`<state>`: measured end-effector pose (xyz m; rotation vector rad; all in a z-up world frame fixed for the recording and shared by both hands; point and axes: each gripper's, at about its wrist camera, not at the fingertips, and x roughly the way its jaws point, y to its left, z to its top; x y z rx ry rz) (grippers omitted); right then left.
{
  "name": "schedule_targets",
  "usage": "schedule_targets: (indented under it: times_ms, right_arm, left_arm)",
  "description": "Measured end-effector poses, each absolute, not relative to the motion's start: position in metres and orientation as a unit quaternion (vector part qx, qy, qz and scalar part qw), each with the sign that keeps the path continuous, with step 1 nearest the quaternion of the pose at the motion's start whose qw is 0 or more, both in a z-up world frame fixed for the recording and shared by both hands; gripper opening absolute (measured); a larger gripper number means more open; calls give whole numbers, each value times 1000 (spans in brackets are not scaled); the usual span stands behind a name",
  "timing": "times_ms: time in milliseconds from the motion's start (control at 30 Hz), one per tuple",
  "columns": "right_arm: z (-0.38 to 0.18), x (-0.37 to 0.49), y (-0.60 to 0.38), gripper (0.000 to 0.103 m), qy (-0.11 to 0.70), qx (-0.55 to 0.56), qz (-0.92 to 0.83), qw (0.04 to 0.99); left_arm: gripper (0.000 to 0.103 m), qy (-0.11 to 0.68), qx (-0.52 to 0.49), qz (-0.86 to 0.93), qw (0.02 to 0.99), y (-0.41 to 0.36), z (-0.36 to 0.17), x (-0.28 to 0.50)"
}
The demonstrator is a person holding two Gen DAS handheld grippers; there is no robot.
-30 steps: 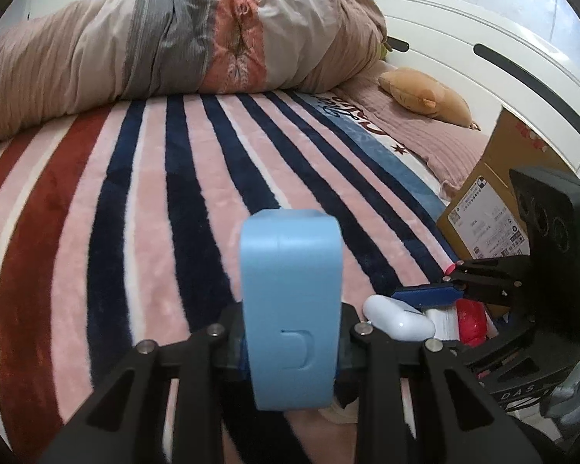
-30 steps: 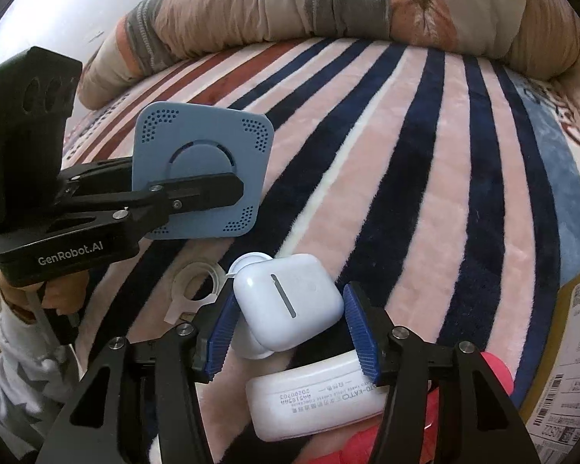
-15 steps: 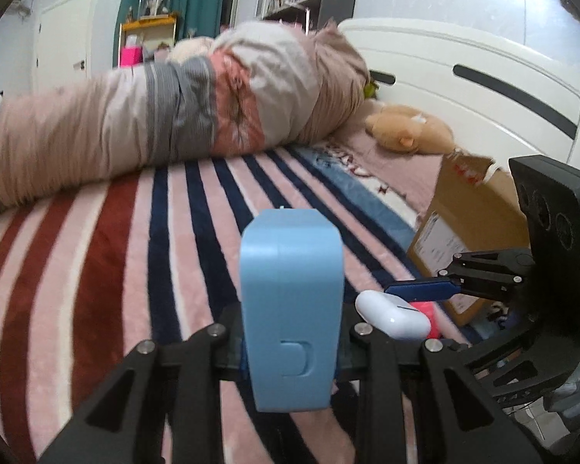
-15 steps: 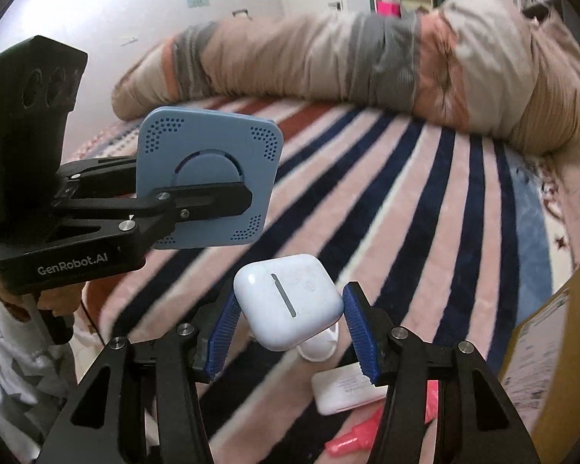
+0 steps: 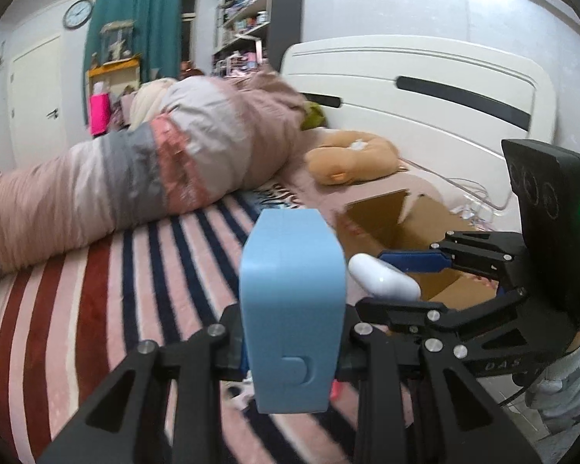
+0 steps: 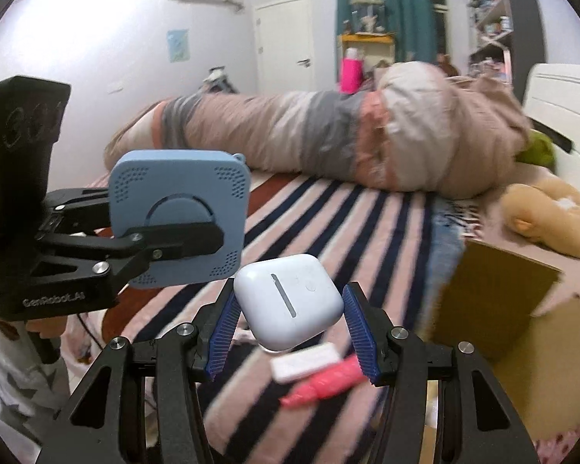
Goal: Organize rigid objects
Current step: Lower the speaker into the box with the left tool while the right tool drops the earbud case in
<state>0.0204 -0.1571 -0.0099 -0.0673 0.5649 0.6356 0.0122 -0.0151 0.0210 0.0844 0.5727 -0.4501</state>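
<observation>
My left gripper (image 5: 292,342) is shut on a light blue square box (image 5: 292,290) with rounded corners, held above the striped bed; the box also shows in the right wrist view (image 6: 179,228). My right gripper (image 6: 290,332) is shut on a white earbud case (image 6: 290,305), held in the air; the case also shows in the left wrist view (image 5: 382,282), just right of the blue box. An open cardboard box (image 5: 390,228) stands on the bed to the right, and it shows in the right wrist view (image 6: 495,297).
A white flat item (image 6: 305,359) and a pink item (image 6: 321,386) lie on the striped blanket (image 6: 328,224) below my right gripper. A rolled quilt (image 5: 135,178), a tan plush toy (image 5: 352,162) and a white headboard (image 5: 425,92) lie behind.
Both grippers have risen from the blanket with their objects and tilted up; the room and the open cardboard box have come into view. The white flat item and the pink item stayed on the bed.
</observation>
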Motion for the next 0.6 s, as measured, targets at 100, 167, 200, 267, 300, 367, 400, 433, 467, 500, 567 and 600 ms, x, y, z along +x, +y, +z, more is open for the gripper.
schedule_targets:
  times_ms: [100,167,200,267,300,367,400,433,467,500,567,600]
  right_arm:
    - [-7,21,-191,50,273,-18,285,919]
    - [-8,25,-211,50,277,-11,271,922]
    - [-10,25,-220,50,280,-7,264,923]
    - [-15,29,-238,50,290,1,250,924]
    - [-18,31,-246,50,295,3,244,924]
    - [-25,37,-260,50,304,6,234,923]
    - [-29,41,-267,50,312,4,228,922]
    - [-33,44,-270,50,318,3,224,921]
    - [-37,48,-274,50,326,0,219,919]
    - [-41,51,-276,50,332,-2,215,919]
    - [-49,57,-281,50,343,-10,201,917]
    - [-53,62,-282,50,348,-13,196,917]
  left_arm:
    - [25,280,55,-241,928,-52,28,14]
    - [25,284,62,-254,923,-74,30,19]
    - [25,286,66,-258,921,-82,31,22]
    - [25,292,76,-271,914,-104,30,28]
    - [25,296,78,-276,911,-112,29,32]
    - [25,308,83,-290,902,-130,25,41]
    - [25,313,85,-294,899,-136,23,45]
    - [25,320,87,-296,896,-141,20,51]
    - [25,323,88,-296,895,-146,17,57]
    - [25,331,90,-298,891,-153,13,63]
    - [26,339,89,-306,885,-159,8,70]
    - [26,344,92,-310,882,-164,6,74]
